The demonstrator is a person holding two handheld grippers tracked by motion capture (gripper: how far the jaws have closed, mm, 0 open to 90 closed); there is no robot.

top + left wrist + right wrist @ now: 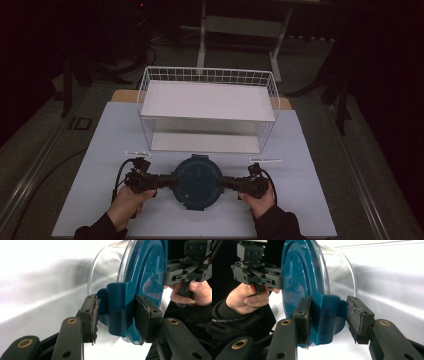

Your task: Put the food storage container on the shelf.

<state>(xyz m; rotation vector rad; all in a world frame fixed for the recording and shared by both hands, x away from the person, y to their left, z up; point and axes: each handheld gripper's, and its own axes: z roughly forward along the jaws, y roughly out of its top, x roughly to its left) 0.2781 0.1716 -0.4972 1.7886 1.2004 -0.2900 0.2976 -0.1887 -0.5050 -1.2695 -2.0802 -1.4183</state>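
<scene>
Teal lid (197, 181) on a clear round container (105, 272), sitting on the white table (100, 150) near the person's edge, in front of the white wire basket (207, 107). Container stands between the two grippers, roughly centred on the table.

Left gripper (167, 182): held in the left hand (129, 201), jaws pointing toward the container's left side. In the left gripper view the left gripper (116, 312) has its jaws closed around the teal clip tab (120, 307) at the lid rim; both pads touch the tab, one on each face. The far hand (197, 291) and its black gripper body sit at the lid's opposite side.

Right gripper (224, 183): held in the right hand (260, 200), jaws pointing toward the container's right side. In the right gripper view the right gripper (328, 315) straddles the other teal tab (324, 315); the left pad presses on it, the right pad stands just clear with a narrow gap, so jaws not fully clamped.

Basket: two levels with white shelf boards, nothing seen in them. Two thin white strips (136, 153) (265, 160) lie on the table, one at each front corner of the basket.

Room beyond the table is dark.
</scene>
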